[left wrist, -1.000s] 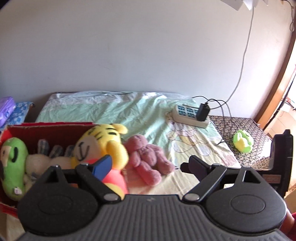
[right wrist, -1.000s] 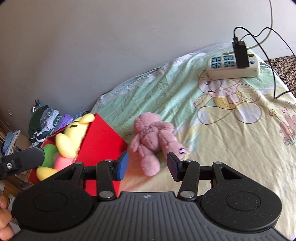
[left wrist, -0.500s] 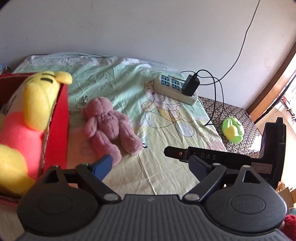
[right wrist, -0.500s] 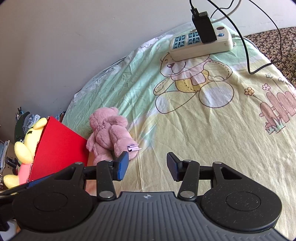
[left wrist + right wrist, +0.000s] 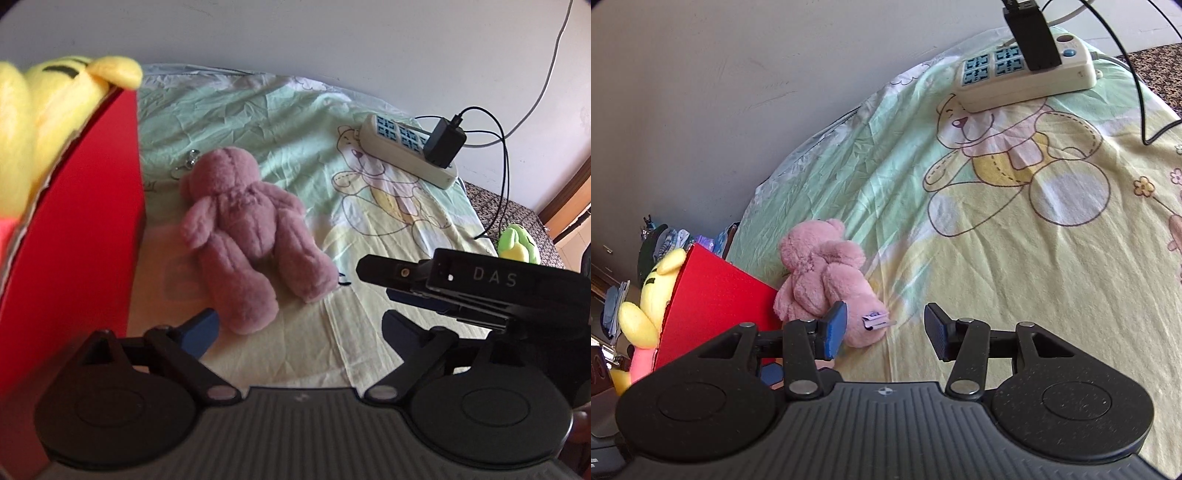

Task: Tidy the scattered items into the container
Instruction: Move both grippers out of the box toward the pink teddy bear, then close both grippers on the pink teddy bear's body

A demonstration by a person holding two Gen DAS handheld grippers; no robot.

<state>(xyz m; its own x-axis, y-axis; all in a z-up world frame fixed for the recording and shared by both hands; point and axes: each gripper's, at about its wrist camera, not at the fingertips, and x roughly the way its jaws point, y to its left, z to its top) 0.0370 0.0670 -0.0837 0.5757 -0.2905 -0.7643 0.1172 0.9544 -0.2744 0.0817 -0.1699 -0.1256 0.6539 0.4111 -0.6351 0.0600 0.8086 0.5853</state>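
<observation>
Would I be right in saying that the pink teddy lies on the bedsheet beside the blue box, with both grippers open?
Not quite: the box is red, not blue, as the left wrist view shows. The pink teddy does lie on the bedsheet beside it, with the left gripper and right gripper open.

Pink teddy (image 5: 248,236) lies beside red box (image 5: 85,236); left gripper (image 5: 299,328) spread wide, empty, near teddy's legs.

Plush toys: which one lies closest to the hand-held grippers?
The pink teddy bear, face-down on the sheet beside the red box. The yellow plush sits in the box; the green one lies far off.
</observation>
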